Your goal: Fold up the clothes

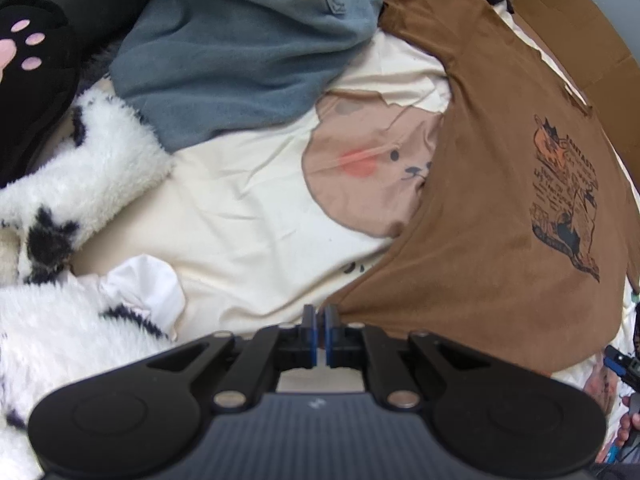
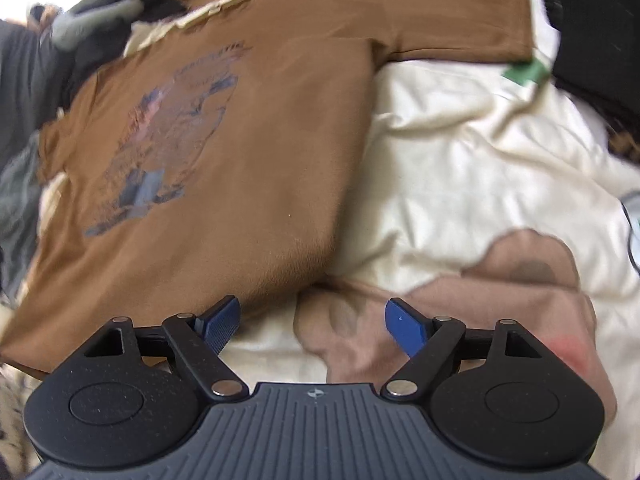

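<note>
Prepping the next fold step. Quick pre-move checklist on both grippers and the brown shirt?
1. Left gripper shut at the brown shirt hem: jaws together, ok; cloth actually pinched: cannot tell.
2. Right gripper open and empty: ok.
3. Shirt flat, print up: ok.
4. Sleeve spread out: ok.
5. Blue garment off the shirt: not ok, it meets the collar end.
6. Right jaws over the shirt: not ok, mostly over the cream bedding.

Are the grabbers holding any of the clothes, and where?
The left gripper is shut at the bottom corner of the brown T-shirt; an actual pinch can't be confirmed. The right gripper is open, holding nothing.
</note>
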